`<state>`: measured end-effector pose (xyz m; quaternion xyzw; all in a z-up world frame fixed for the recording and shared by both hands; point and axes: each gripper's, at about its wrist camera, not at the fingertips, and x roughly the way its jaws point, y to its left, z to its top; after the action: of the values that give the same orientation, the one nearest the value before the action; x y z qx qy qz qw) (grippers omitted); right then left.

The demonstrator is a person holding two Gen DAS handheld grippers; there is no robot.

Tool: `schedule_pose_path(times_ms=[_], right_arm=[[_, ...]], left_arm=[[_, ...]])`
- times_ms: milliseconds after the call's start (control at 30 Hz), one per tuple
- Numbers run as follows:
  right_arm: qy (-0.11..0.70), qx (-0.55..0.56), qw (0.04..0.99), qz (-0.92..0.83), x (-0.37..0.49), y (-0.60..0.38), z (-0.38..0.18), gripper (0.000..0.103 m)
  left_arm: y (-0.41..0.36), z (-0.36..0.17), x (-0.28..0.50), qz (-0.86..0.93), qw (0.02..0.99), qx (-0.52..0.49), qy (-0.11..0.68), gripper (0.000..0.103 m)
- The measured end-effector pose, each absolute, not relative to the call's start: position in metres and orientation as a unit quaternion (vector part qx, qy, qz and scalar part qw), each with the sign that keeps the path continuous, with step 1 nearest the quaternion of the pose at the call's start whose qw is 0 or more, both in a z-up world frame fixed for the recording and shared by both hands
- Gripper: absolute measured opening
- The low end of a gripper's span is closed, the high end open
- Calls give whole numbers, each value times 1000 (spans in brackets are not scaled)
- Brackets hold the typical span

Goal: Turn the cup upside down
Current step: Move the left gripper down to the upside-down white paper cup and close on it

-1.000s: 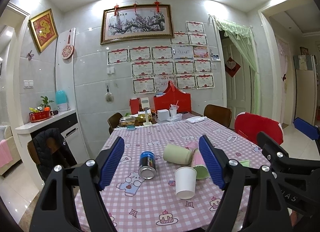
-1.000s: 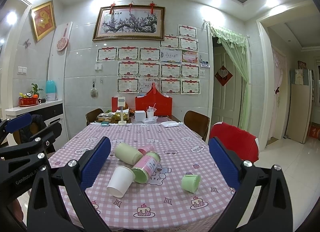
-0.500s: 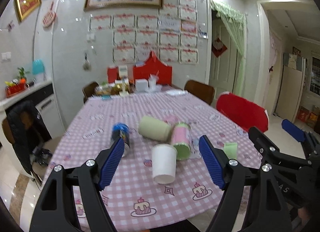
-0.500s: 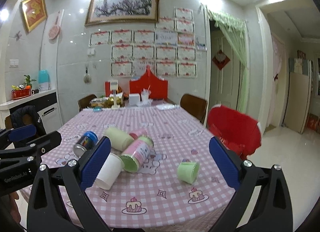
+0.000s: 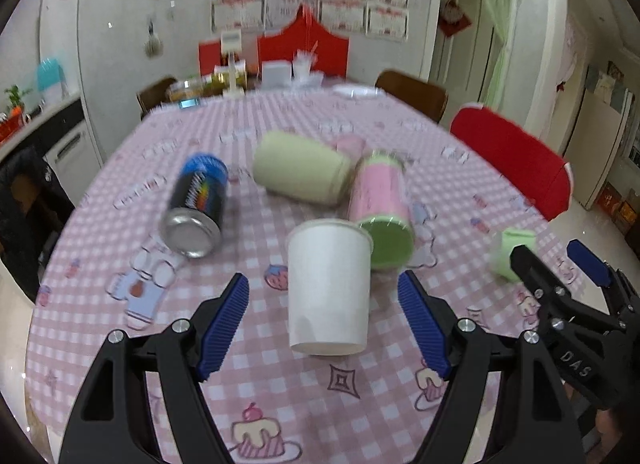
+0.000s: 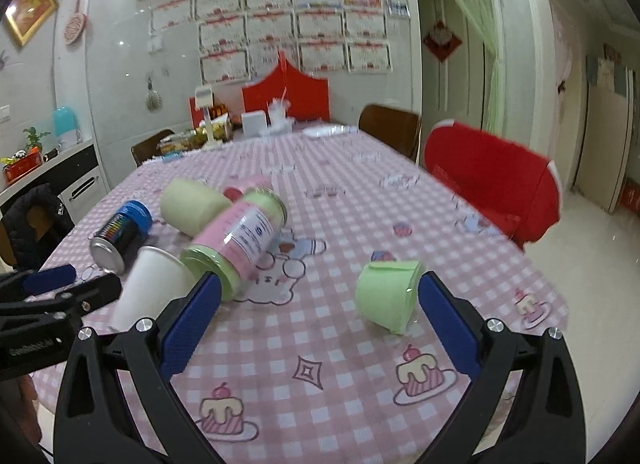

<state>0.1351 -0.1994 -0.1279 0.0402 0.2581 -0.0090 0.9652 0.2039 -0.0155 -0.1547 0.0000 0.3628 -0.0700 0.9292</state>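
Table: the pink checked tablecloth (image 5: 120,304) fills both views, cluttered towards 12 o'clock with a pale green cup on its side (image 5: 298,171), a pink-labelled jar with a green lid (image 5: 380,203) and a blue and black drinks can (image 5: 198,205), all lying down.
Step in hand: approach. Nothing is gripped, so I judge the flip has not started.
White paper cup: the white paper cup (image 5: 329,288) lies on its side with its mouth pointing away at 12 o'clock and its base towards me, its rim just beside the jar's lid.
Small green cup: a small green cup (image 6: 386,296) lies tipped over at 1 o'clock from my right gripper, near its right finger.
Left gripper: my left gripper (image 5: 323,318) is held low and level, jaws wide apart, with the white cup's base between the blue pads but not touched.
Right gripper: my right gripper (image 6: 318,314) hovers spread wide and empty.
Next move: ease the left pads onto the cup wall, squeeze lightly since thin paper should crush, then lift and roll my wrist until the mouth faces down.
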Motion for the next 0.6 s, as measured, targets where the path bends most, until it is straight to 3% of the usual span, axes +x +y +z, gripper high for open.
schedule_pose_path(times_ms=[233,567,600], right_arm=[[290,64,955,3,163,-211,-144,95],[310,71,948,16,179,-211,-153,95],[309,71,948,17,178,-210,-152,95]], left_arm=[[-25,-188,242,-73,905,4,419,76],[-26,-199,255,-67,896,-3,440,75],[-25,-200,254,-67,895,-4,442,69]])
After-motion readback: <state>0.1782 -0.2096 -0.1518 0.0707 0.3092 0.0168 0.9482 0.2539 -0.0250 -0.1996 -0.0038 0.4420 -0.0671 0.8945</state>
